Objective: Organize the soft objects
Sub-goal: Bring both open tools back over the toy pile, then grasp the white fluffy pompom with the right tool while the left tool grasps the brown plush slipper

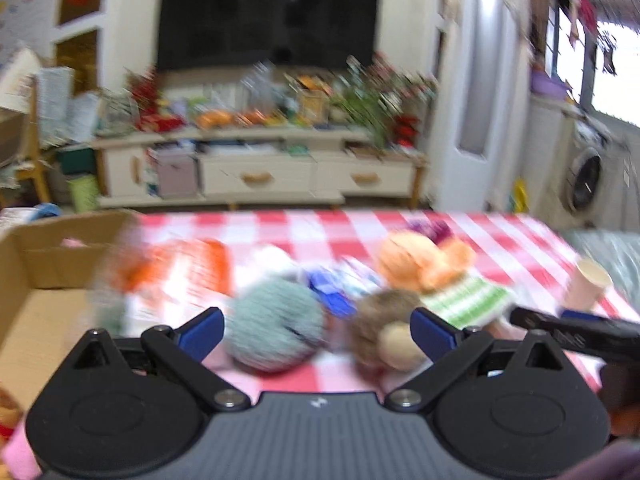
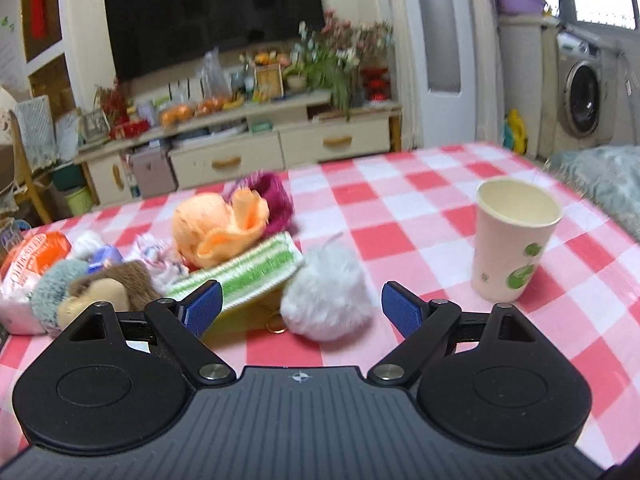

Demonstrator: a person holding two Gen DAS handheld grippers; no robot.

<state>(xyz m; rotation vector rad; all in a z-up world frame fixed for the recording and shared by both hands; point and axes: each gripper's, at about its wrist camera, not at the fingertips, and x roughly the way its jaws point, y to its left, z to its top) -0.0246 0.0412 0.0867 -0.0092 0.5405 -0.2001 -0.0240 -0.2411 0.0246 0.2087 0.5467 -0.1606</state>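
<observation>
I am at reach step: both jaws wide open, empty. Right gripper (image 2: 300,308) faces white pompom (image 2: 326,294); next close on it, carry to cardboard box (image 1: 44,268) at worktop left edge.

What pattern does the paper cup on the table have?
Plain cream with green dots low on its side: paper cup, clearest in the right wrist view.

A table (image 2: 420,216) is covered by a red-and-white checked cloth. Directly on it are found a white pom-pom (image 2: 326,296), a green-striped cloth (image 2: 248,274), an orange plush (image 2: 216,228), a grey-green ball (image 1: 276,328) and a brown plush (image 1: 380,332). A paper cup (image 2: 514,240) is stood apart on the right, and a cardboard box (image 1: 44,276) is set at the left edge.
</observation>
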